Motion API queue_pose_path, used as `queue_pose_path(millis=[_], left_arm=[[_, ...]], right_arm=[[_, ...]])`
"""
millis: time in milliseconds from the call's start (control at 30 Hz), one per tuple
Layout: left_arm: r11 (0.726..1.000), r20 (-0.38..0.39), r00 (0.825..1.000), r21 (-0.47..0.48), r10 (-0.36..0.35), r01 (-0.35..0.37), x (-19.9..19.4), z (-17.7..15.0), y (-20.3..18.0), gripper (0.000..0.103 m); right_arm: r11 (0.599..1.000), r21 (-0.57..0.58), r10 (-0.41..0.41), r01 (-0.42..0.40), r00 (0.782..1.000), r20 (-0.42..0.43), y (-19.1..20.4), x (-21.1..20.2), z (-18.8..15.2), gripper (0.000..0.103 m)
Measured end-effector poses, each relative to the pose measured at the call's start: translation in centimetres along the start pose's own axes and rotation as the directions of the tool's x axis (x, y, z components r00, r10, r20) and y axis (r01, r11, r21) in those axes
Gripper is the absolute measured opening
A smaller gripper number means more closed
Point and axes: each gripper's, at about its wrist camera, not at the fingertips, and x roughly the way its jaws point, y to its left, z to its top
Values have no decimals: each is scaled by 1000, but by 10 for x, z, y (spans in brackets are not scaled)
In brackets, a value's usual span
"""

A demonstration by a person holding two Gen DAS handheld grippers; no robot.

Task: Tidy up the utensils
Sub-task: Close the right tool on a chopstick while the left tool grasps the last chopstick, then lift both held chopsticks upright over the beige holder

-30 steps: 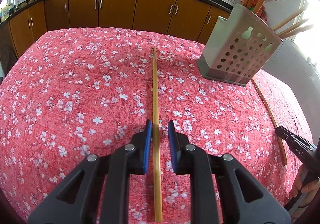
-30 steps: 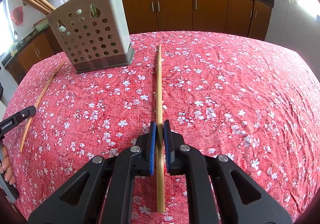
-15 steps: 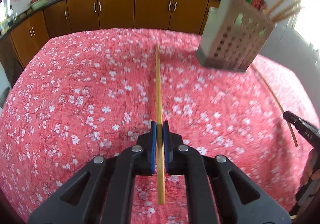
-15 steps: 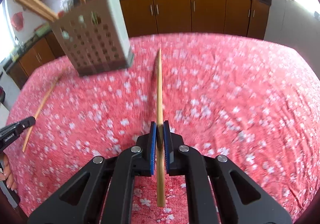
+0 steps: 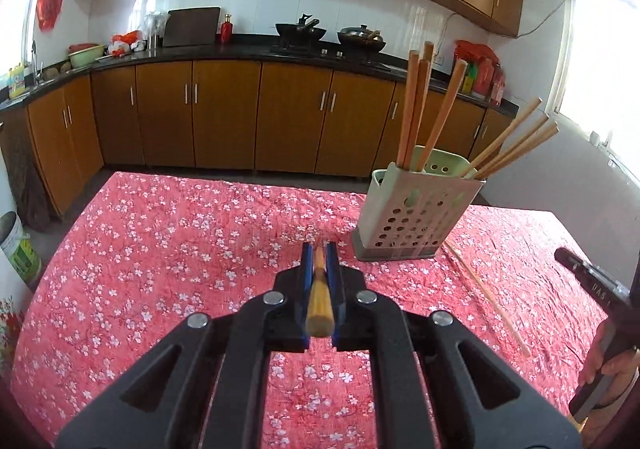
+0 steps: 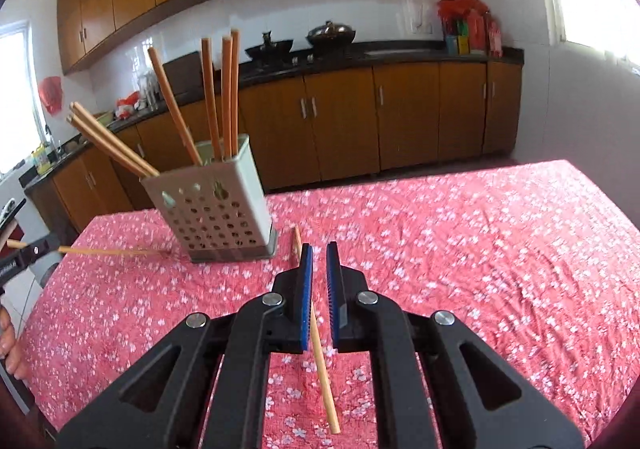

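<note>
My left gripper (image 5: 319, 249) is shut on a wooden chopstick (image 5: 320, 309) that points straight ahead, lifted off the red flowered tablecloth (image 5: 160, 249). In the right wrist view that gripper (image 6: 24, 257) holds its chopstick (image 6: 112, 251) level, with the tip towards the perforated utensil holder (image 6: 216, 209). My right gripper (image 6: 317, 249) hangs above the cloth, its pads a narrow slit apart with nothing between them. A second chopstick (image 6: 324, 381) lies slanted on the cloth under it. The holder (image 5: 416, 217) has several chopsticks standing in it.
The loose chopstick (image 5: 488, 299) lies right of the holder, with the right gripper (image 5: 560, 255) and a hand (image 5: 608, 365) beyond it. Brown kitchen cabinets (image 5: 292, 117) run behind the table's far edge. A bucket (image 5: 16, 245) stands on the floor at left.
The left gripper shut on its chopstick and lifted it. Both grippers rose and tilted up. The right chopstick is no longer between the right pads and lies askew on the cloth.
</note>
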Motion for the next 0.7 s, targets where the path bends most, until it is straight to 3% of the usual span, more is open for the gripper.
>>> queue_pose_path(millis=[100, 200, 367, 433, 533, 700], left_arm=[[1000, -34, 999, -15, -3, 2, 6, -9, 3, 8], [1000, -55, 998, -29, -7, 5, 11, -19, 5, 8], [1000, -56, 998, -27, -4, 3, 10, -22, 4, 8], [1000, -54, 999, -26, -3, 1, 10, -21, 2, 8], [1000, -54, 999, -24, -2, 0, 10, -22, 2, 8], [1000, -48, 999, -29, -1, 0, 8, -22, 1, 8]], right_arm=[[1000, -20, 21, -23, 993, -113, 3, 21, -14, 11], [999, -31, 26, -32, 983, -180, 6, 36, -31, 29], [997, -63, 18, -35, 965, -260, 17, 53, -53, 29], [997, -74, 9, -31, 960, -281, 21, 58, -59, 28], [995, -97, -12, -20, 949, -315, 24, 66, -70, 8], [993, -120, -31, -4, 958, -286, 24, 58, -67, 7]])
